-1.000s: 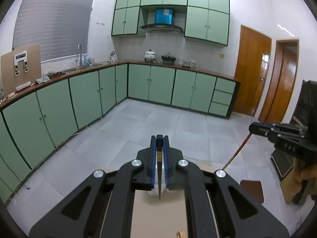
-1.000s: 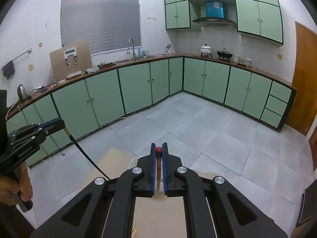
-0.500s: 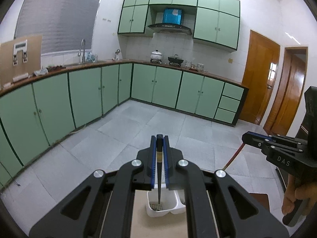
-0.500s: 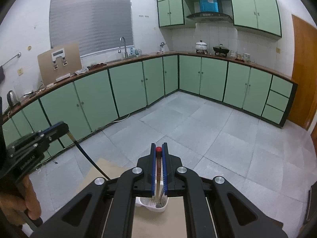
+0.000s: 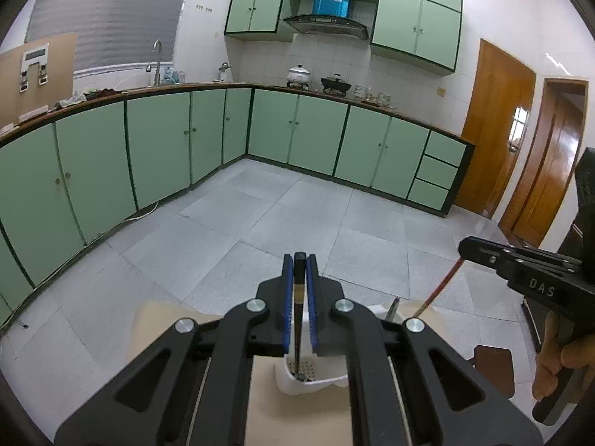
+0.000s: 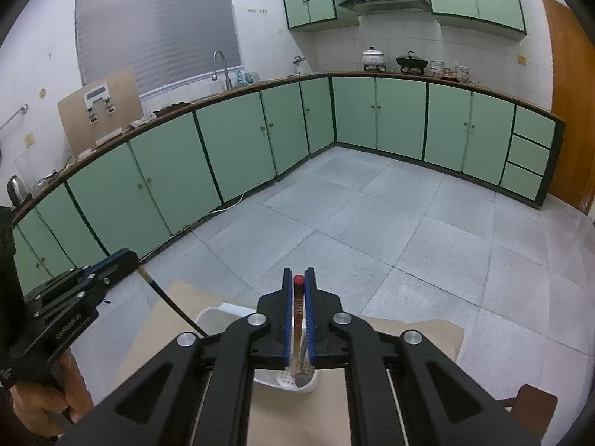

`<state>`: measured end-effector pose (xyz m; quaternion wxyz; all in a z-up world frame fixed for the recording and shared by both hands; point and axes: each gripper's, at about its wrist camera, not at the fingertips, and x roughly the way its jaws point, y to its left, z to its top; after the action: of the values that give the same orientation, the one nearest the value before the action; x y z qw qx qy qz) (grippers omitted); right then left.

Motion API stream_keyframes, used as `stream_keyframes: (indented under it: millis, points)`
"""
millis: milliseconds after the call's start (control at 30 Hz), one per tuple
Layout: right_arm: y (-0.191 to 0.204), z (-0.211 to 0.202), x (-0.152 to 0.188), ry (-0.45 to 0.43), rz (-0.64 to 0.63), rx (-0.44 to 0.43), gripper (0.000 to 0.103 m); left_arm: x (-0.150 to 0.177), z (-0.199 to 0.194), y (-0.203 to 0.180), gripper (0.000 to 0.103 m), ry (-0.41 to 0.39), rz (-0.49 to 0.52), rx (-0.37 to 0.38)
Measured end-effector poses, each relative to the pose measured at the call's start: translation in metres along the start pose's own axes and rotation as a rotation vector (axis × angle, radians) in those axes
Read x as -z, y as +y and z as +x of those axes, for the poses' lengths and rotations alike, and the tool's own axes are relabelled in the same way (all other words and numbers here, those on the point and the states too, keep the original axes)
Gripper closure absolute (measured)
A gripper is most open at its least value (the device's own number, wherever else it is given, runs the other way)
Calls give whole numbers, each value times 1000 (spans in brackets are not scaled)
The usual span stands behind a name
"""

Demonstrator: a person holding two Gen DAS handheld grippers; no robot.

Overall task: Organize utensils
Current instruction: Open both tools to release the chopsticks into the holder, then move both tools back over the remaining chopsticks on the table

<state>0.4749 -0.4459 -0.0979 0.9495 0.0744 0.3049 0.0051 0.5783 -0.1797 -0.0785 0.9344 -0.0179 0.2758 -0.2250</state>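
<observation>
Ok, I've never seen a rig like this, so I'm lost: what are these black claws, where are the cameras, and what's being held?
There is no robot here. A person holds a two-finger tool in each hand, and each has a fisheye camera looking along its fingers. One picture comes from the left tool, the other from the right tool. The left tool's jaws are opening, with a black chopstick between them. The right tool is shut on a red-topped chopstick. Both chopsticks reach down into a white holder on a tan table.
</observation>
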Motion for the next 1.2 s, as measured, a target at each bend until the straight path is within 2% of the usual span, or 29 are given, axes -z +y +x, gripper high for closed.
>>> stream_keyframes:
  millis: [33, 67, 100, 133, 233, 300, 400, 533, 600, 633, 733, 800, 1000, 1100, 1200]
  points:
    - [-1, -2, 1, -1, 3, -2, 92, 1, -2, 2, 88, 0, -3, -2]
    - [-1, -3, 1, -3, 3, -2, 88, 2, -5, 2, 77, -5, -6, -9]
    - [-2, -6, 0, -8, 2, 0, 85, 2, -8, 3, 70, -13, -6, -14]
    - [-2, -9, -1, -16, 1, 2, 83, 1, -13, 4, 70, -19, -5, -16]
    - [-4, -22, -2, -30, 3, 3, 82, -2, -28, 6, 66, -36, 8, -22]
    - [-6, -33, -2, -43, 5, 7, 82, -3, -39, 8, 60, -45, 12, -26]
    - [-10, -50, 0, -61, 5, 9, 82, -2, -57, 10, 58, -56, 13, -26]
    - [-13, -78, 13, -88, 17, 1, 81, 9, -85, 12, 53, -67, 26, -25]
    - [-14, -97, 26, -109, 16, -1, 80, 19, -101, 12, 46, -81, 40, -34]
    - [-15, -104, 33, -115, 21, -4, 80, 24, -108, 11, 45, -86, 46, -33]
    - [-14, -131, 66, -141, 8, 2, 79, 50, -136, 10, 41, -100, 67, -29]
    - [-12, -146, 88, -158, -3, 12, 79, 73, -155, 8, 34, -113, 80, -35]
    - [6, -192, 182, -185, -59, 29, 72, 156, -212, -4, 19, -132, 94, -59]
    - [19, -207, 233, -157, -67, 19, 66, 201, -234, -9, 13, -107, 76, -63]
    - [33, -216, 282, -118, -44, -2, 56, 245, -253, -14, 8, -73, 76, -68]
